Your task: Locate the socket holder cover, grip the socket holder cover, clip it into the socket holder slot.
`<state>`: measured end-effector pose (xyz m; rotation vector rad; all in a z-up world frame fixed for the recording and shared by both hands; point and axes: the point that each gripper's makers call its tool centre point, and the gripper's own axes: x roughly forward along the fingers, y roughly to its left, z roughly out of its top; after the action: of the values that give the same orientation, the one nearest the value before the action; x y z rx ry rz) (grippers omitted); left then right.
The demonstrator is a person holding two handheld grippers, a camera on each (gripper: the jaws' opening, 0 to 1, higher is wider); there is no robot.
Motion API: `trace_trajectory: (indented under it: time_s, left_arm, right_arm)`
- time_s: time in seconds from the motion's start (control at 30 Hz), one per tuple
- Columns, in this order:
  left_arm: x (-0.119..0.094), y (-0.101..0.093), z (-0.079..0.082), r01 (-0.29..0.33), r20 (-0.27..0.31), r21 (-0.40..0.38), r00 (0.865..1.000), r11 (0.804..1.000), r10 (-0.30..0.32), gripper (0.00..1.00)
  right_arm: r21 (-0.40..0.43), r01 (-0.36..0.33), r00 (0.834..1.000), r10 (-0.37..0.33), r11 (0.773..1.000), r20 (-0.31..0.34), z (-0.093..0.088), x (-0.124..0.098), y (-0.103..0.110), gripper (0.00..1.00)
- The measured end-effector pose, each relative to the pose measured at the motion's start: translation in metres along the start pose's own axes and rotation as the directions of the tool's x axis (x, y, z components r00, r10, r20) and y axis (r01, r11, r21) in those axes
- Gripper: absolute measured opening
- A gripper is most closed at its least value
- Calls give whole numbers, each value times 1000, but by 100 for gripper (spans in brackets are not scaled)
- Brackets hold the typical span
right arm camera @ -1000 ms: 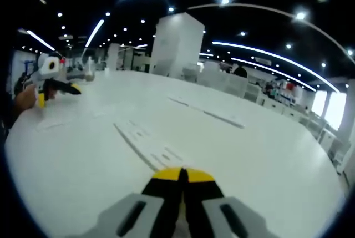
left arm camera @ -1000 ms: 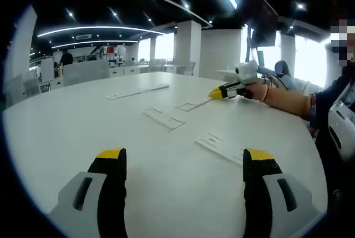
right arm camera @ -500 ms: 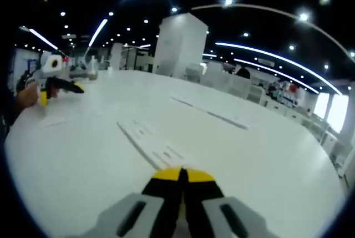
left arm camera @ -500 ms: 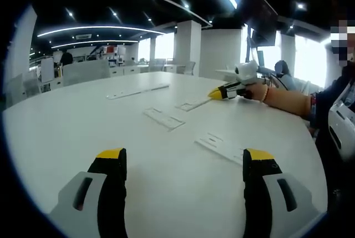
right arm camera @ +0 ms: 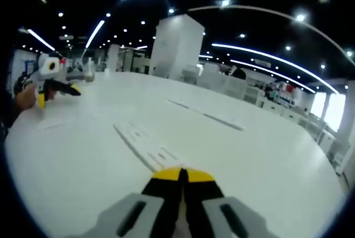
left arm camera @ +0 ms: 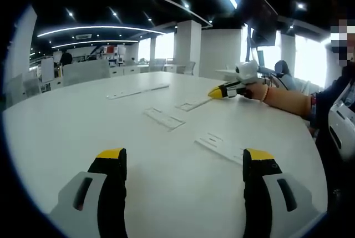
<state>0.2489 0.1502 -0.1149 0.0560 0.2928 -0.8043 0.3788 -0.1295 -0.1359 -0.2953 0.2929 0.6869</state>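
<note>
Socket holder cover (right arm camera: 145,148): flat white plastic strip with moulded slots, lying on the bench (right arm camera: 266,160) just ahead of the right claw (right arm camera: 182,175), long axis running away and leftward from the tips. Right claw was nearer; jaws fully closed, holding nothing. Left claw (left arm camera: 186,157) stood wide open, empty, with similar white strips (left arm camera: 218,146) ahead and to its right. Bench surface smooth, matte white, low contrast against parts.
</note>
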Motion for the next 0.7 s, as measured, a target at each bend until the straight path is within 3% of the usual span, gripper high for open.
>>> trace_trajectory:
  time_s: [0.7]
  left_arm:
    - [1,-2,-1,0,0,-5,1000,1000,0,85]
  right_arm:
    - [25,29,1000,-30,999,10,3,-7,-2,4]
